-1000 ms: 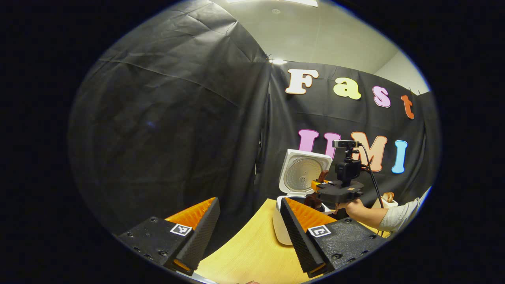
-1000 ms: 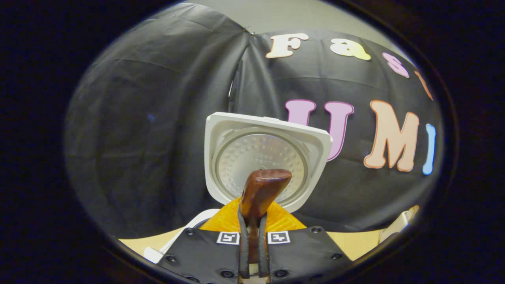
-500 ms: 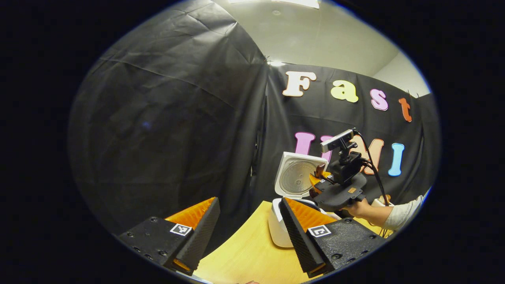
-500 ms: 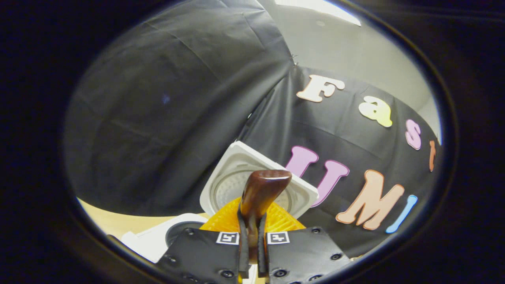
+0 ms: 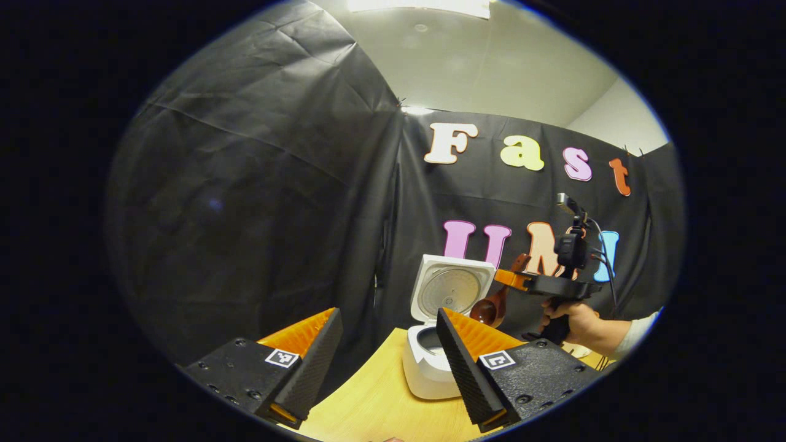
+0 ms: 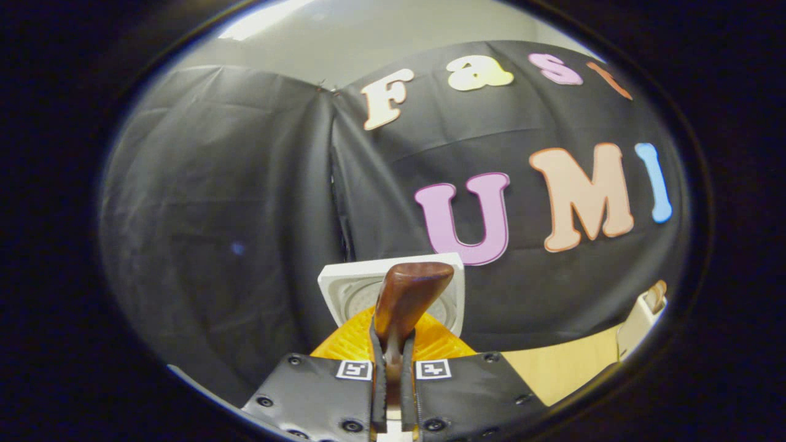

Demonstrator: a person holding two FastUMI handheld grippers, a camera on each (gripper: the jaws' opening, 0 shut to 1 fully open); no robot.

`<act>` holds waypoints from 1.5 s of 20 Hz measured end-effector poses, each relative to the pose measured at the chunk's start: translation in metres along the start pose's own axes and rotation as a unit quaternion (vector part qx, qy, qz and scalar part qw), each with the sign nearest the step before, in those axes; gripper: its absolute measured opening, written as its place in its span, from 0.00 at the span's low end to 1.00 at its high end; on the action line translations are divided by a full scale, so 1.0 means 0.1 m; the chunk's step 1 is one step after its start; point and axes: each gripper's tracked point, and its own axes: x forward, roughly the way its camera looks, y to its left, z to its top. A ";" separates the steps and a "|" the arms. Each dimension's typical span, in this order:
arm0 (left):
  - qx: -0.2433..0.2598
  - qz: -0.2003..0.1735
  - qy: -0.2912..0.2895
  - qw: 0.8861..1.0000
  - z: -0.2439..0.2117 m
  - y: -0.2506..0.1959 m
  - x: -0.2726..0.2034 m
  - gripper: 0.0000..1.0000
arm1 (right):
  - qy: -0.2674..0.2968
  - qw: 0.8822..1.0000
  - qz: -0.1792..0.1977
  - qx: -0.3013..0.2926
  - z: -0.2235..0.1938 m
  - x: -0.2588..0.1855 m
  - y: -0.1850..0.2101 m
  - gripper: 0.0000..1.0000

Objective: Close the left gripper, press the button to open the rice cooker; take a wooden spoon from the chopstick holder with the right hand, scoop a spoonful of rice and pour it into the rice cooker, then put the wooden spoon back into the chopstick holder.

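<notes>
Spoon: a dark brown wooden spoon (image 6: pixel 405 301) is clamped by its handle between the fingers of the right gripper (image 6: pixel 393 374); the handle end is seen standing up past the fingertips in the right gripper view.
Spoon axis: in the left gripper view the spoon (image 5: pixel 491 304) is seen hanging steeply, handle end up, bowl down and tilted toward the cooker.
Bowl contents: no rice can be made out in it at this size; the pour is judged done, or nearly so.
Cooker: a white square rice cooker (image 5: pixel 430 368) is set on the pale wooden table (image 5: pixel 374 405), lid (image 5: pixel 451 288) raised upright, pot open.
Key relation: the spoon bowl is held above and just to the right of the open pot, in front of the lid's edge.
Holder: a pale chopstick holder (image 6: pixel 642 319) is glimpsed at the right edge of the right gripper view, well apart from the cooker; the return move is judged to lie that way.
Left gripper: the left gripper (image 5: pixel 387 362) is held with jaws apart and empty, low and nearer the viewer than the cooker.
Nearer hand: the right gripper (image 5: pixel 522 282), held by a hand (image 5: pixel 577 322).
</notes>
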 end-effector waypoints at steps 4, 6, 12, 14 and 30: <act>-0.003 -0.030 0.003 1.000 0.03 -0.29 0.20 0.87 | -0.005 0.997 -0.013 0.074 0.24 -0.54 -0.42 0.10; -0.009 -0.048 0.004 0.999 0.05 -0.47 0.35 0.86 | -0.006 0.995 -0.034 0.097 0.27 -0.83 -0.70 0.10; 0.017 -0.073 -0.004 0.997 0.15 -0.86 0.87 0.90 | -0.001 0.988 -0.104 0.116 0.23 -1.80 -1.53 0.12; 0.030 -0.081 -0.015 0.996 0.26 -0.99 1.06 0.90 | 0.003 0.984 -0.127 0.127 0.20 -2.11 -1.77 0.12; 0.041 -0.125 -0.008 0.991 0.16 -2.09 2.25 0.90 | 0.008 0.939 -0.341 0.036 -0.02 -3.92 -3.84 0.12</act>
